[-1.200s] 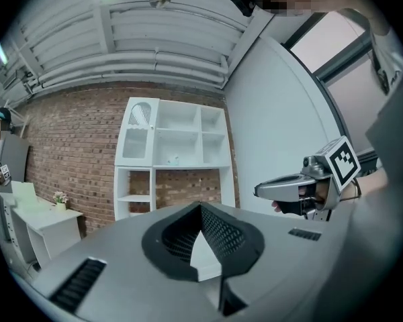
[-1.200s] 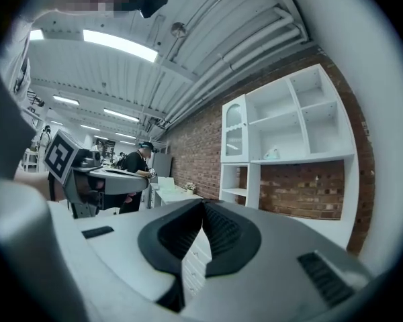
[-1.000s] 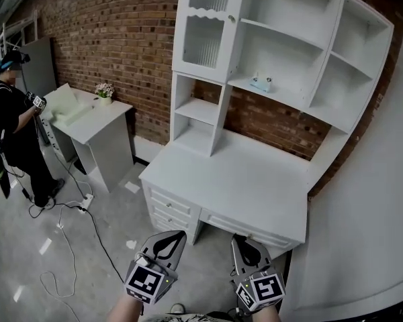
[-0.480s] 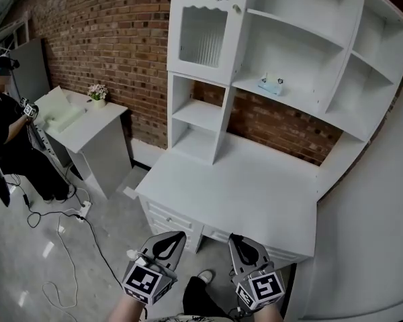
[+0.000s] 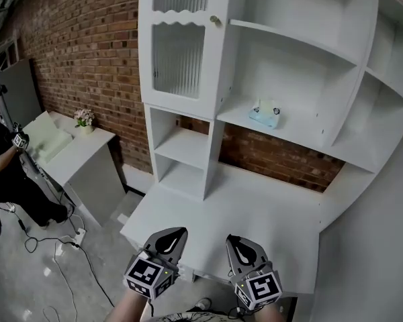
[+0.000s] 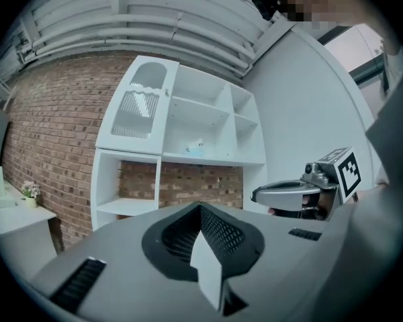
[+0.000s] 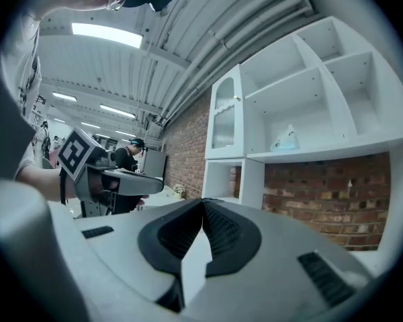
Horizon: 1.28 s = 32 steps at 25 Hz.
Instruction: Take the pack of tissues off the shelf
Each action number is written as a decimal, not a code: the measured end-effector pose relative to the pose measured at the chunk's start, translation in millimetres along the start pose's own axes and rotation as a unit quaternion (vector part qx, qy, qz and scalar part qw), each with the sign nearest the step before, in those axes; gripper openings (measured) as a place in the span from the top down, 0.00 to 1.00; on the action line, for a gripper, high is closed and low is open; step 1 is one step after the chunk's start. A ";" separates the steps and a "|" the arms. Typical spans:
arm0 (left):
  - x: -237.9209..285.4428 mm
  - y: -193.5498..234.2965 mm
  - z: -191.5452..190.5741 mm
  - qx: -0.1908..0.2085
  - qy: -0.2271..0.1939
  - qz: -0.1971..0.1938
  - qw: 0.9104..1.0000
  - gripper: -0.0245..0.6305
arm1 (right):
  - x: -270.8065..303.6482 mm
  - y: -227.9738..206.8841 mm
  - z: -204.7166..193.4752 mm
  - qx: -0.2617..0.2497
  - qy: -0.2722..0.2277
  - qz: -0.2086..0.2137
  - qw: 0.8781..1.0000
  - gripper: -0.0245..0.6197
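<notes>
The pack of tissues (image 5: 264, 113), pale blue and white, lies on the middle shelf (image 5: 289, 131) of the white shelving unit above the desk. It also shows small and far off in the left gripper view (image 6: 194, 147) and the right gripper view (image 7: 285, 141). My left gripper (image 5: 169, 235) and right gripper (image 5: 236, 241) hang side by side over the desk's front edge, well below and short of the pack. Both have their jaws closed tip to tip with nothing between them.
The white desk (image 5: 255, 206) stands against a brick wall, with a glass-door cabinet (image 5: 179, 59) at the unit's upper left and open cubbies (image 5: 185, 146) below it. A side table (image 5: 74, 156) with a flower pot (image 5: 84, 119) and a person in black (image 5: 0, 166) are at left. Cables (image 5: 67, 267) lie on the floor.
The desk and shelves have come closer and fill more of the head view. Both grippers now hang over the desk's front edge instead of the floor. Their jaws stay closed.
</notes>
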<state>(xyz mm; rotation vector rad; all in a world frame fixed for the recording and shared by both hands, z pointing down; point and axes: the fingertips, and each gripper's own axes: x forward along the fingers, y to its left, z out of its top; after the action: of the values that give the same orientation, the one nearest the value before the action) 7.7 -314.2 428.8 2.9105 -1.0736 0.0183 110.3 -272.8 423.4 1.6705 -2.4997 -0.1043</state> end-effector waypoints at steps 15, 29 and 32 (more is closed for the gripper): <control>157.7 41.4 47.4 0.043 -0.026 -0.084 0.995 0.95 | 79.6 -154.3 33.6 0.004 -0.016 -0.142 0.990 0.95; 209.2 77.8 62.4 0.059 -0.035 -0.156 0.985 0.95 | 125.1 -254.8 112.2 -0.024 -0.036 -0.259 0.965 0.64; 212.0 78.3 61.7 0.060 -0.032 -0.167 0.984 0.95 | 136.9 -278.6 127.6 -0.026 -0.024 -0.267 0.963 0.58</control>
<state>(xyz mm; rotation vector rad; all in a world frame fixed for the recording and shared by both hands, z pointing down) 117.9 -513.8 375.0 3.1795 -0.5965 -0.0213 294.4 -508.2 270.6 2.2932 -1.9842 -0.2621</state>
